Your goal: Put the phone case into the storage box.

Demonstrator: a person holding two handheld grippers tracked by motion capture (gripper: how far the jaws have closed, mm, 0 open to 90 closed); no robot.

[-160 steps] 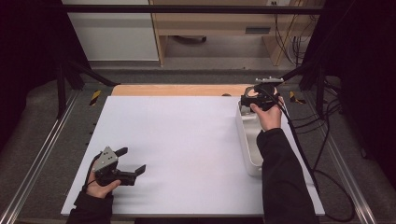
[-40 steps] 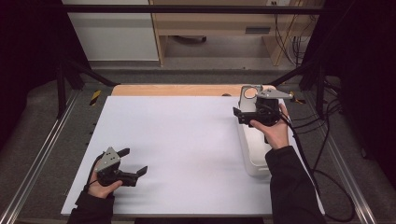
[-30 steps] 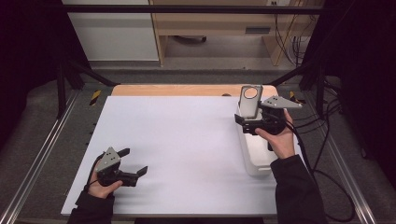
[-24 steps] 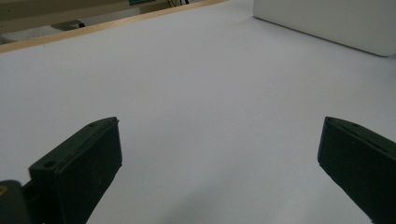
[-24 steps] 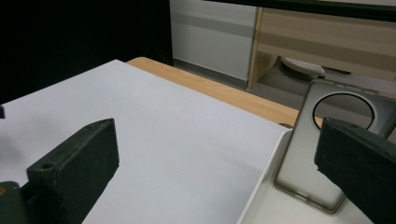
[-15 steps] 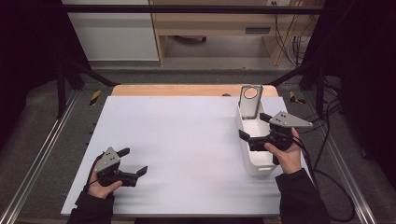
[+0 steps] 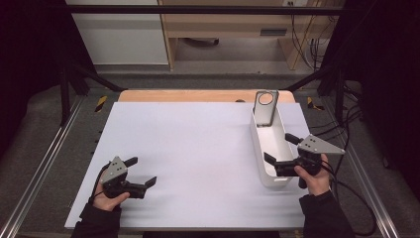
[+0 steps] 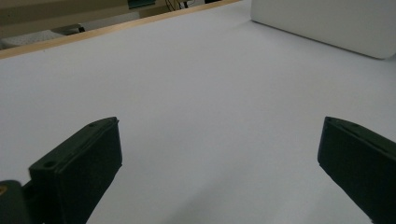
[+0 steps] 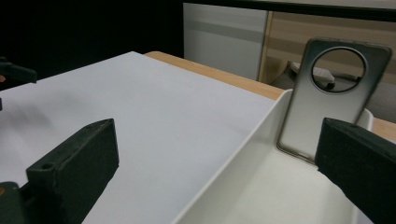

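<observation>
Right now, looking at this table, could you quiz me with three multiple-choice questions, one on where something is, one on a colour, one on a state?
1. Where does the grey phone case stand?
A. Flat in the middle of the table
B. Leaning upright at the far end of the white tray
C. In the left gripper's fingers

2. What colour is the sheet covering the table?
A. White
B. Green
C. Red

3. How is the right gripper set?
A. Shut on the tray
B. Shut on the case
C. Open, holding nothing

Answers:
1. B, as the right gripper view shows the case propped against the tray's far wall.
2. A, since the high view shows a plain white sheet with a wooden strip beyond it.
3. C, because its fingers stand wide apart with only the tray between them. The left gripper is open too.
</observation>
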